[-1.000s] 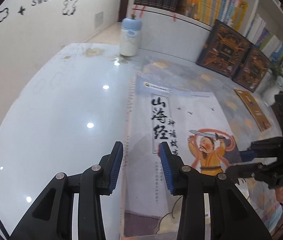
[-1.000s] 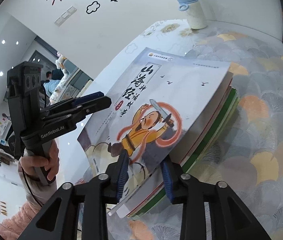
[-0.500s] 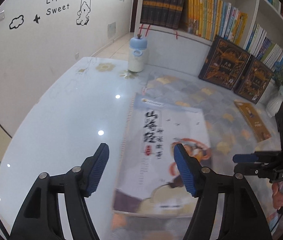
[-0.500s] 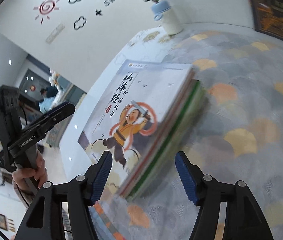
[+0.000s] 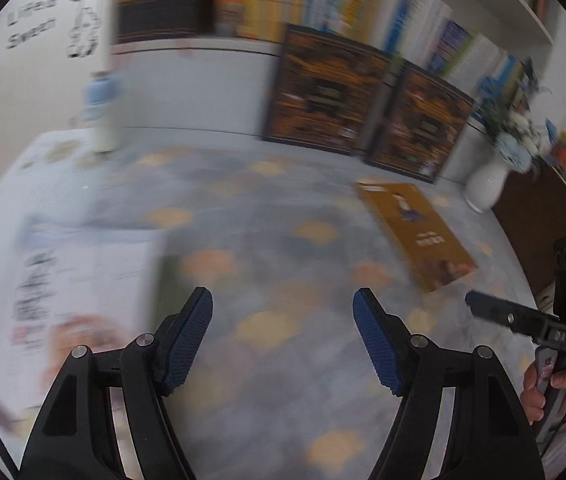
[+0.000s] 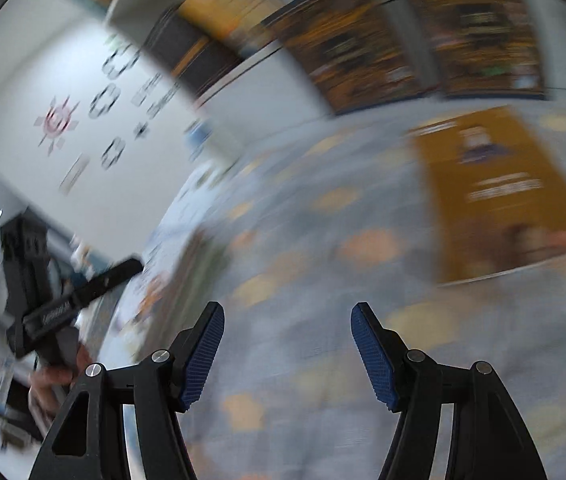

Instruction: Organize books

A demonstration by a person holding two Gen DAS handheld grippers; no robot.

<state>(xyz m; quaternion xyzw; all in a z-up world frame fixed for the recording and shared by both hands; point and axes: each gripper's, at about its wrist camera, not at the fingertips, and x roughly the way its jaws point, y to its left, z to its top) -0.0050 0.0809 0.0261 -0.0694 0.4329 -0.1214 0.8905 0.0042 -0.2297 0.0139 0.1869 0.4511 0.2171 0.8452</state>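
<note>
Blue ribbed pads line both fingers of the left gripper (image 5: 283,340), whose jaws are seen spread apart and widening slightly, with nothing between them but the patterned tablecloth (image 5: 267,216) below. Blue pads are likewise shown on the right gripper (image 6: 287,352), its jaws set apart and empty above the same grey cloth with orange and yellow motifs. Both views are heavily blurred.

The stack of books (image 5: 79,280) is seen lying flat at the left edge of the left wrist view, topped by a white cover with dark lettering and an orange figure; a green edge shows along its right side. It lies clear of both grippers. In the right wrist view the same stack is glimpsed only as a smear at the left, beside the other gripper's finger.

A brown book (image 5: 415,236) is shown lying flat on the cloth at the right, well apart from the stack; in the right wrist view it fills the upper right. Two dark ornate boxed volumes (image 5: 363,108) are propped upright against the shelf base behind it. A white vase (image 5: 485,186) with flowers stands at the far right, and a white bottle with a blue cap (image 5: 103,120) at the far left. Shelved books (image 5: 323,0) are seen above. A hand (image 5: 543,392) grips the right gripper's handle.
</note>
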